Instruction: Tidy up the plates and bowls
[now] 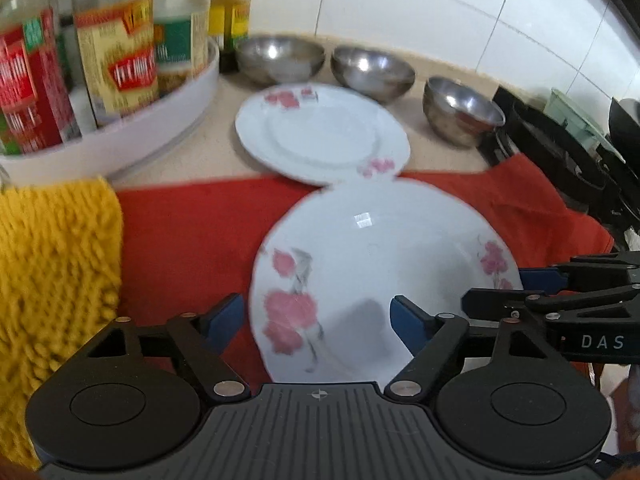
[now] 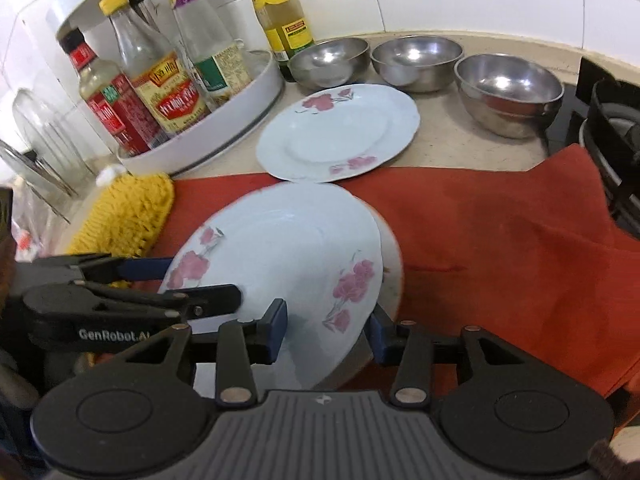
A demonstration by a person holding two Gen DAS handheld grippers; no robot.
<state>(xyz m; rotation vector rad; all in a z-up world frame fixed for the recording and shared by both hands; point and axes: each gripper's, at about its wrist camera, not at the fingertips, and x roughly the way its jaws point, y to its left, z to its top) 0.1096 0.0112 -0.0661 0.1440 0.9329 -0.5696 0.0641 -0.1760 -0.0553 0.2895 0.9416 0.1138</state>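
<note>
Your right tongs [image 2: 328,330] pinch the near rim of the tilted floral plate [image 2: 280,264]; your left tongs [image 1: 316,320] straddle its other edge, spread. Beyond them, a second plate [image 2: 340,132] and three steel bowls [image 2: 416,60] remain unstacked.

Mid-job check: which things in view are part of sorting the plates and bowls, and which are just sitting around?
Job: near floral plate, far floral plate, three steel bowls.
Lying about: sauce bottles on the white turntable, red cloth, yellow mop pad, stove.
</note>
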